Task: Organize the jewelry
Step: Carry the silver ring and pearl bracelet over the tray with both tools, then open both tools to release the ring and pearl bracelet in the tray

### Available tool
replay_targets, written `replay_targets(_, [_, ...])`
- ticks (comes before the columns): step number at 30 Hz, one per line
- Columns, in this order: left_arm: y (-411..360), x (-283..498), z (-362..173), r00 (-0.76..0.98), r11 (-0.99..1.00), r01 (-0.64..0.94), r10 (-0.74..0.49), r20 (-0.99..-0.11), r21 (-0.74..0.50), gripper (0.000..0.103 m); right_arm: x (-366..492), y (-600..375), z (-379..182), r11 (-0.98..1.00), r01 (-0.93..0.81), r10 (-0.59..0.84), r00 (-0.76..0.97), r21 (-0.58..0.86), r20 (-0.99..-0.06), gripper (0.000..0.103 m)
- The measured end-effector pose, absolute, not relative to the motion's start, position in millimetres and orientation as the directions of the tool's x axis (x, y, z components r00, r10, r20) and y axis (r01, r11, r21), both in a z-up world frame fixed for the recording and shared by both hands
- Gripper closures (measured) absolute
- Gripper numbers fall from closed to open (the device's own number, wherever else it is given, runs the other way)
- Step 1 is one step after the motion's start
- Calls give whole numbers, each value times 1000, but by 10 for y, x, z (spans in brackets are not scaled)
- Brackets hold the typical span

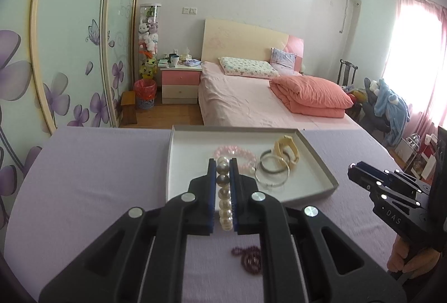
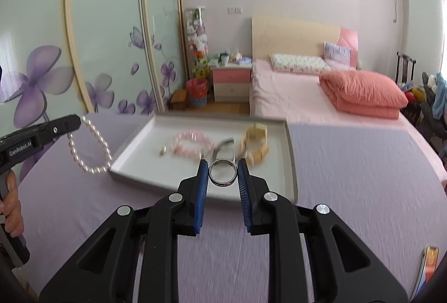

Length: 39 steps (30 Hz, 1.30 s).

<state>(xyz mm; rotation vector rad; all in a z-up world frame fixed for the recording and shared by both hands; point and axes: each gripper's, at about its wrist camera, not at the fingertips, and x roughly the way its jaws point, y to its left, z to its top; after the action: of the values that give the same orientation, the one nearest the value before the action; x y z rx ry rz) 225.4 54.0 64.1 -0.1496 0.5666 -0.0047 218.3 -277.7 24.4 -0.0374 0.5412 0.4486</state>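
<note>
Left gripper (image 1: 223, 163) clamps pearl bracelet (image 1: 224, 191); right gripper (image 2: 223, 167) pinches ring (image 2: 222, 173) over tray (image 2: 290, 163). Pink bracelet (image 2: 192, 145), bangles (image 1: 272, 170) already inside (dark beads (image 1: 250, 258), lower centre, left).

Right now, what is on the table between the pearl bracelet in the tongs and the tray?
Nothing but bare purple cloth. In the right wrist view, the pearl bracelet hangs from the left tongs, its low end right by the tray edge.

Pearl bracelet (image 1: 224, 196) pinched aloft; steel ring (image 2: 222, 172) clamped; pink bracelet (image 1: 237, 156) in tray (image 1: 321, 163).
</note>
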Motion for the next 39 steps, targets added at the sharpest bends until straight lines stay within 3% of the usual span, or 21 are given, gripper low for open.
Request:
replay_targets(6, [512,2533,663,846,990,-35,-45,-531,-139,94,2490,-2629,247,910,-407,394,793,77,-465,81])
replay_targets(17, [478,3068,494,824,989,-35,-52,-564,-142,94,3109,-2397,-155,922,-375,364,768,91,-527,81])
replay_targets(32, [461,3341,310,802,990,-25,-65,-593,-142,94,3288,-2314,-325,921,-375,364,744,101,-561,80])
replay_targets(33, [456,3346,301,802,990,-25,-65,-594,-142,94,3294,-2305,-330,922,-374,362,743,100,-562,79])
replay_targets(35, [437,3354,297,800,989,-25,-66,-596,-144,94,3287,-2311,-328,923,-372,363,744,104,-560,65])
replay_targets(36, [436,3362,293,799,989,-25,-67,-597,-145,94,3279,-2323,-322,923,-369,362,747,105,-557,49])
replay_targets(37, [441,3371,290,799,989,-25,-67,-597,-145,94,3267,-2332,-315,925,-366,359,753,103,-552,44])
replay_targets(39, [440,3381,284,798,989,-23,-69,-599,-144,94,3242,-2360,-299,926,-366,356,759,96,-545,44])
